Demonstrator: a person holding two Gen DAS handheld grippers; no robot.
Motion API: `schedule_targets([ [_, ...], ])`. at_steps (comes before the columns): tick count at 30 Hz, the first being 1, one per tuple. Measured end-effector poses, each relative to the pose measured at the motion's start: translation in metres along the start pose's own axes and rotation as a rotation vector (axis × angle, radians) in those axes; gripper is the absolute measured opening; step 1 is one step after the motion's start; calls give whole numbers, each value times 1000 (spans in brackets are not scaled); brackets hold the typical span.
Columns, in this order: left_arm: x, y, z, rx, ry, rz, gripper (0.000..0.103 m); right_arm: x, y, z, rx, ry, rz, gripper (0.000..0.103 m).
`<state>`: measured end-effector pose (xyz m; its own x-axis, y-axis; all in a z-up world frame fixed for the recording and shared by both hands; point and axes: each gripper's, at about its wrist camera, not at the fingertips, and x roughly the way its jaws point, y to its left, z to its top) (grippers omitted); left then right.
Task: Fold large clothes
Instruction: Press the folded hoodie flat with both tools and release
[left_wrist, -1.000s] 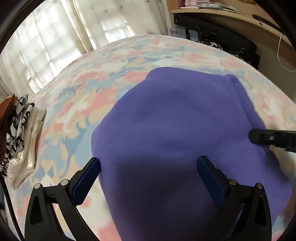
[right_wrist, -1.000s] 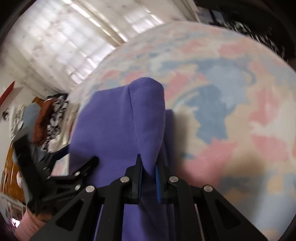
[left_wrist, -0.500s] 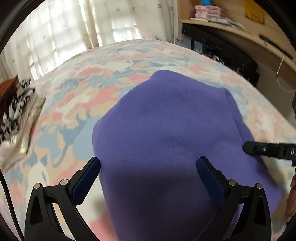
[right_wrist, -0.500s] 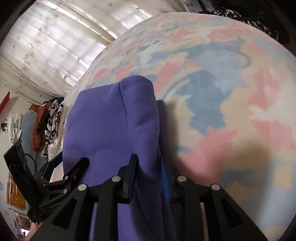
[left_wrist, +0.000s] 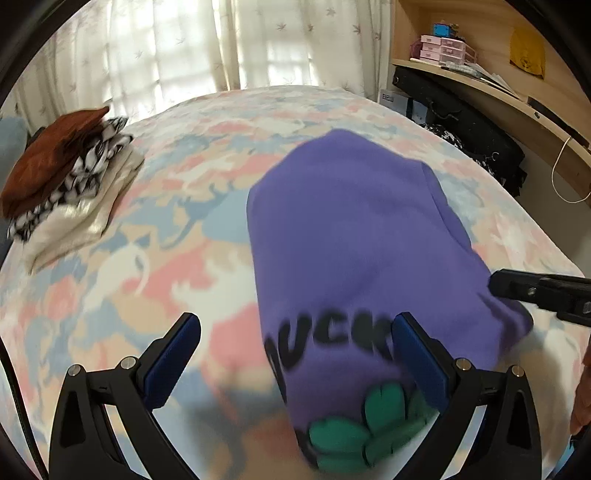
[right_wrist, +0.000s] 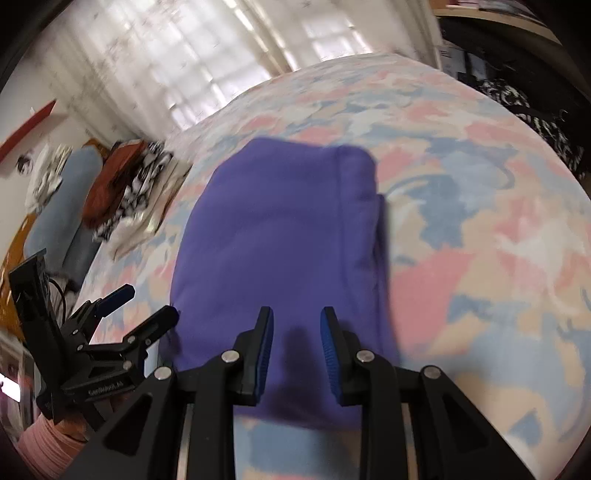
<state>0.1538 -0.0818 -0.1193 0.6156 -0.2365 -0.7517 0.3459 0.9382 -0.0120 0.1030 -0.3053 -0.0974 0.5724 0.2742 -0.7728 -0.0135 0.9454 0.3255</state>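
Purple sweatshirt lies folded into a thick rectangle on the bed, on the pastel pink, blue and cream bedspread, and I see it from both of my wrist cameras. On the left view its near end shows black lettering and a green flower print, blurred, sitting low in the frame. My left gripper hangs above that near end with its jaws spread wide; the right blue pad overlaps the printed part in the picture, the left pad sits over bare bedspread, and nothing is pinched between them. On the right view the sweatshirt stretches away from my right gripper, with a raised folded ridge along its right side. That gripper's jaws have just been opening and now stand a little apart above the near edge of the cloth; the fabric shows in the gap below them, but the pads are not pressing on it. My right gripper's tip reaches in beside the sweatshirt's right edge on the left view. A pile of folded clothes, brown on top of black-and-white and cream, sits well apart at the left of the bed, with curtains behind.
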Motion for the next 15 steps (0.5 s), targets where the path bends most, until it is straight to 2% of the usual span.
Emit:
schedule_targets([
  [3, 0, 1, -15, -30, 14, -5, 102, 12, -4, -16, 0, 45, -50, 26],
  [6, 7, 7, -25, -101, 39, -43, 102, 17, -13, -34, 25, 66, -42, 26],
  [10, 14, 13, -32, -171, 63, -96, 102, 21, -18, -53, 38, 60, -50, 26],
  [15, 16, 15, -30, -189, 98, -106, 102, 20, -20, -57, 84, 38, -45, 26],
])
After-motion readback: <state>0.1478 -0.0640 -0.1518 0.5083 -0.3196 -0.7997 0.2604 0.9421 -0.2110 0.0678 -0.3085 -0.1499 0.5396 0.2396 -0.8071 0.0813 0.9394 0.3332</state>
